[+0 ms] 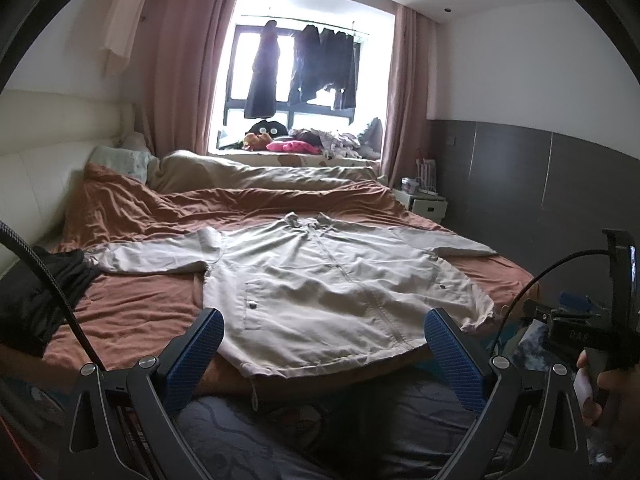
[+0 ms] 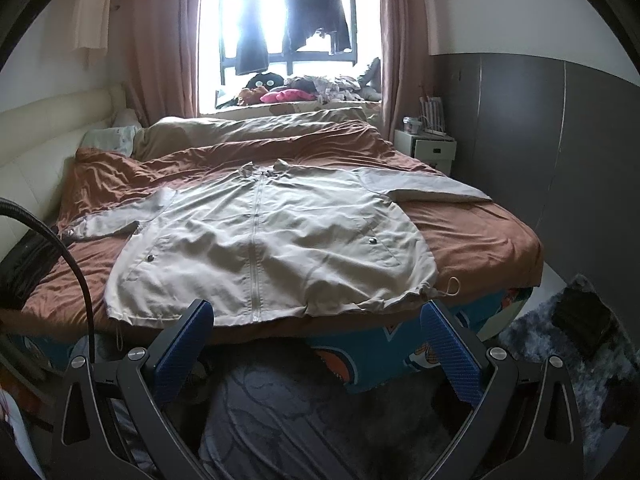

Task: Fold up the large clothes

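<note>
Lying Flat: Jacket Spread on the Bed

Lying front-up on the rust-brown bed point(image 2: 480, 232), the beige jacket point(image 2: 272, 232) is zipped, sleeves spread to both sides, hem nearest the cameras. The left hand-held gripper point(image 1: 324, 330) and the right hand-held gripper point(image 2: 318, 320) both gape wide, holding nothing, short of the hem.

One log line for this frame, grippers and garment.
left gripper open | right gripper open | beige zip-front jacket spread flat on rust-brown bedsheet, unfolded

Before you, the jacket point(image 2: 264, 240) lies flat on the bed point(image 2: 480, 240), sleeves spread left and right. Behind it lie the pillows point(image 2: 116, 138); the nightstand point(image 2: 434, 148) stands right.
</note>
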Demonstrator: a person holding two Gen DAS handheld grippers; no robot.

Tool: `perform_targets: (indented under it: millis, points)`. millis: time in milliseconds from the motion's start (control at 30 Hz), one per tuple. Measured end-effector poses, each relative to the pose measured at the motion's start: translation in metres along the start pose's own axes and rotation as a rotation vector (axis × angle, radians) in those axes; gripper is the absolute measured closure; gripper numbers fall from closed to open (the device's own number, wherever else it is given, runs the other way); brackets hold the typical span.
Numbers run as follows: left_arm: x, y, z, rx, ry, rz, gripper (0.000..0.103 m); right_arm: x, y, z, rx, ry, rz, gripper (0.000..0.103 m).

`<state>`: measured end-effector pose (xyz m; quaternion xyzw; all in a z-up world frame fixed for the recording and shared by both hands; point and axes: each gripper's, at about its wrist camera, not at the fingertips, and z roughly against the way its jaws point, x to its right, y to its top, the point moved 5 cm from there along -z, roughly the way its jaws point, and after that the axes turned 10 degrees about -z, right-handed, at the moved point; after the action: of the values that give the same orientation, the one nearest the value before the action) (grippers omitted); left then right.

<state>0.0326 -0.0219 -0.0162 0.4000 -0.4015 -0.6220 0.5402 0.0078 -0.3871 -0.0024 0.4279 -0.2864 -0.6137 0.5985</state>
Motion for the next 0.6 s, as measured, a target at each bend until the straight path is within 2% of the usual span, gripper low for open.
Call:
perform_targets:
  millis: [600]
  points:
    - [0.0075, -0.0013, 0.0028, 0.011, 0.0, -0.003, 0.002, -0.0002, -0.0037, -0.001, 0.022, 0.0, -0.003, 0.0]
